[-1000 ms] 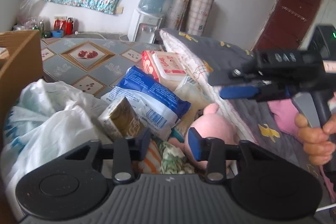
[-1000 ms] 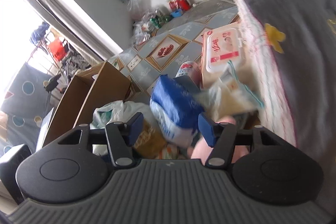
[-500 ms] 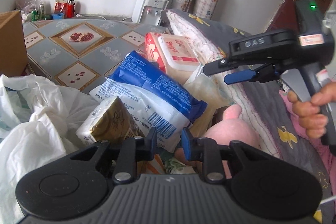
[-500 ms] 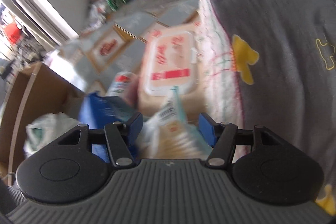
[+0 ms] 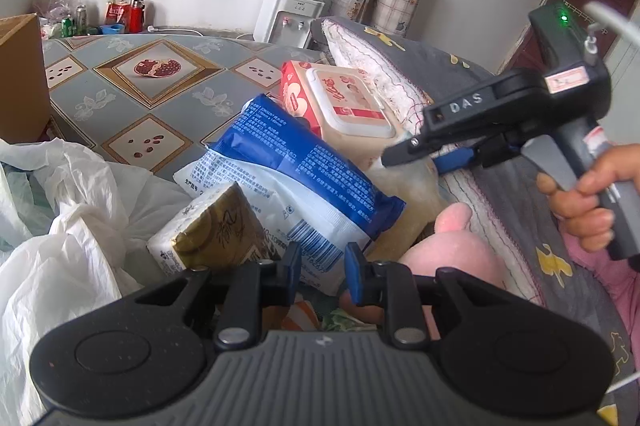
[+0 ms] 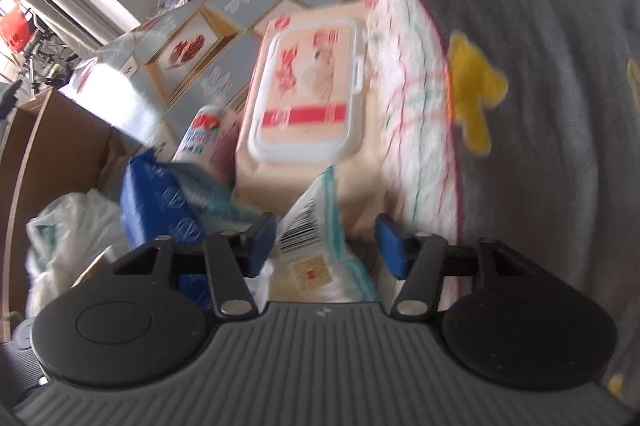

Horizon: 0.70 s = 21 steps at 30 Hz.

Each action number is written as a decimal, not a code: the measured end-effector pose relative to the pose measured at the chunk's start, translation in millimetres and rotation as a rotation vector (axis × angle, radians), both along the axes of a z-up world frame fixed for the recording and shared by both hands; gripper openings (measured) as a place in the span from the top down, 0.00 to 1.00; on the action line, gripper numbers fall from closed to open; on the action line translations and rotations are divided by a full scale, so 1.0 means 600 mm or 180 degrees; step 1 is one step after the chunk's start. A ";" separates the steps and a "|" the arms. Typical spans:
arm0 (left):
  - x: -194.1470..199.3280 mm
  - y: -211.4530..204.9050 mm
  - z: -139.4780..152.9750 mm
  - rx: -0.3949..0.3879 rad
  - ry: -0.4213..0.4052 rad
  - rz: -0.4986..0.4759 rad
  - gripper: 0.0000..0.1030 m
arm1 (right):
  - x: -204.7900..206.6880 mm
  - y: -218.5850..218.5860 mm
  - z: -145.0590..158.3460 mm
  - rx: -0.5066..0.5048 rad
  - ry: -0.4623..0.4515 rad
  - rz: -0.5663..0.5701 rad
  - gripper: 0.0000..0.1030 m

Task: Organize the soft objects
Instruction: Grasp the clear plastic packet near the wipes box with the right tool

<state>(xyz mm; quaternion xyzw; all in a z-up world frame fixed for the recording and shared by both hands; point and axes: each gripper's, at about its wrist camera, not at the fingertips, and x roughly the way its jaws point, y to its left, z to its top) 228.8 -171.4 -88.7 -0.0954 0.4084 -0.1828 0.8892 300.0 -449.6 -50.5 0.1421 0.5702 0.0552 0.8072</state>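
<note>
Right gripper point(image 6: 326, 244), jaws apart, straddles the clear crinkly packet point(image 6: 316, 246) just before the wipes pack point(image 6: 308, 98) beside the bed edge point(image 6: 416, 130). Left gripper point(image 5: 322, 268), jaws narrowed but gripping nothing, hovers over the blue tissue bag point(image 5: 296, 178). Risk: slick film slipping on closure, or packet edge folding; neighbours dragged along.

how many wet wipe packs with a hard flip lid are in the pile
1. The wipes pack with the white flip lid lies at the far end of the pile, against the bed's edge, beyond the blue pack. Others may be buried underneath.
</note>
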 end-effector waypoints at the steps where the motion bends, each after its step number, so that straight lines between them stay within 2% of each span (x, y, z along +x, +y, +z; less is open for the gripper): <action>1: -0.001 0.000 0.000 0.0001 0.0000 0.0008 0.77 | -0.002 0.000 -0.001 -0.0001 0.0011 0.0005 0.49; 2: -0.002 -0.001 0.000 -0.0002 0.0002 0.0016 0.77 | -0.005 -0.001 -0.001 0.0016 0.0017 -0.0003 0.52; 4: -0.003 -0.002 -0.001 0.0000 0.0004 0.0021 0.77 | -0.011 -0.001 0.002 0.0142 0.0043 -0.0027 0.66; 6: -0.004 -0.003 -0.002 0.0011 0.0001 0.0028 0.77 | -0.021 0.007 0.016 0.0090 -0.0045 0.0008 0.79; 11: -0.010 0.004 0.003 -0.0055 -0.0024 0.0057 0.77 | -0.046 0.008 0.080 -0.0063 -0.0421 -0.0064 0.86; 14: -0.023 0.010 0.016 -0.0124 -0.0074 0.0053 0.76 | -0.059 -0.007 0.124 -0.0017 -0.0637 -0.0182 0.87; 18: -0.056 0.010 0.040 -0.0259 -0.0168 -0.0068 0.74 | -0.098 -0.035 0.169 0.0368 -0.0899 -0.0480 0.88; 21: -0.085 0.005 0.052 -0.0432 -0.0218 -0.0202 0.66 | -0.146 -0.056 0.169 0.0887 -0.0980 -0.0744 0.89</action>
